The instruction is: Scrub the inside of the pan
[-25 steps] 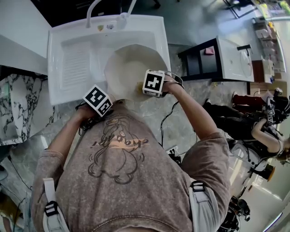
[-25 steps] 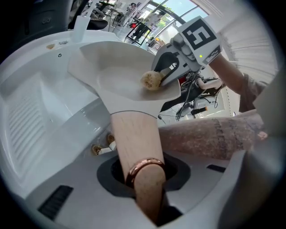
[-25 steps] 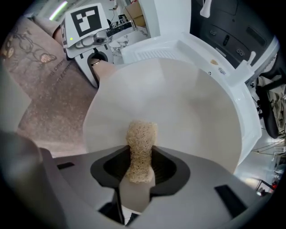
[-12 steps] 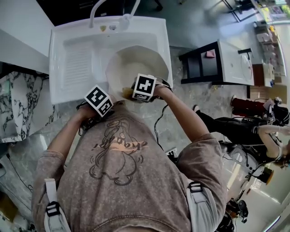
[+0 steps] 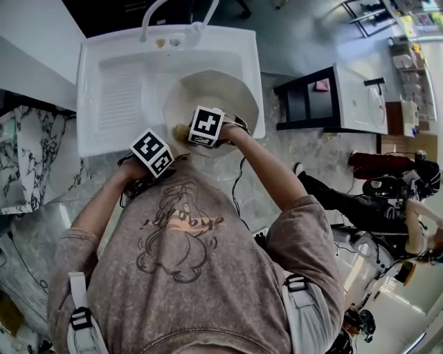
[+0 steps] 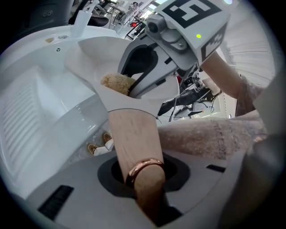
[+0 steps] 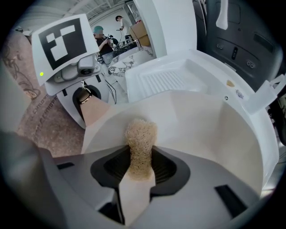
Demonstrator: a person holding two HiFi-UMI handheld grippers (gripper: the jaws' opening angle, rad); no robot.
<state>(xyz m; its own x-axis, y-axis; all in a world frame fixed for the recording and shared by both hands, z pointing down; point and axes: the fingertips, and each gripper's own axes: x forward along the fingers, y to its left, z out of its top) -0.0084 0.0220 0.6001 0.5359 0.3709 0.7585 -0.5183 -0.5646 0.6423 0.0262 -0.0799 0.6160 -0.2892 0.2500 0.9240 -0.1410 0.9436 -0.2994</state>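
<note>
A cream pan [image 5: 220,92] lies tilted in the white sink [image 5: 104,55]. Its wooden handle [image 6: 132,138], with a copper ring at the end, sits clamped in my left gripper [image 6: 144,181], which is shut on it. My right gripper [image 7: 139,166] is shut on a tan fibrous scrubber [image 7: 140,136]. The scrubber [image 5: 181,131] presses on the pan's inner wall [image 7: 205,129] near the handle side. In the left gripper view the scrubber [image 6: 117,82] shows just past the pan's rim, under the right gripper [image 6: 147,67]. The left gripper [image 7: 82,96] shows beyond the pan in the right gripper view.
The sink has a ribbed washboard [image 5: 118,93] on its left half and a faucet [image 5: 154,12] at the back. A marble counter [image 5: 28,159] flanks the sink on the left. A black-framed white table [image 5: 346,90] stands to the right, with people [image 5: 408,200] beyond it.
My right gripper has slid left and slightly back across the pan with the scrubber, toward the handle side. The left gripper and the pan have barely moved.
</note>
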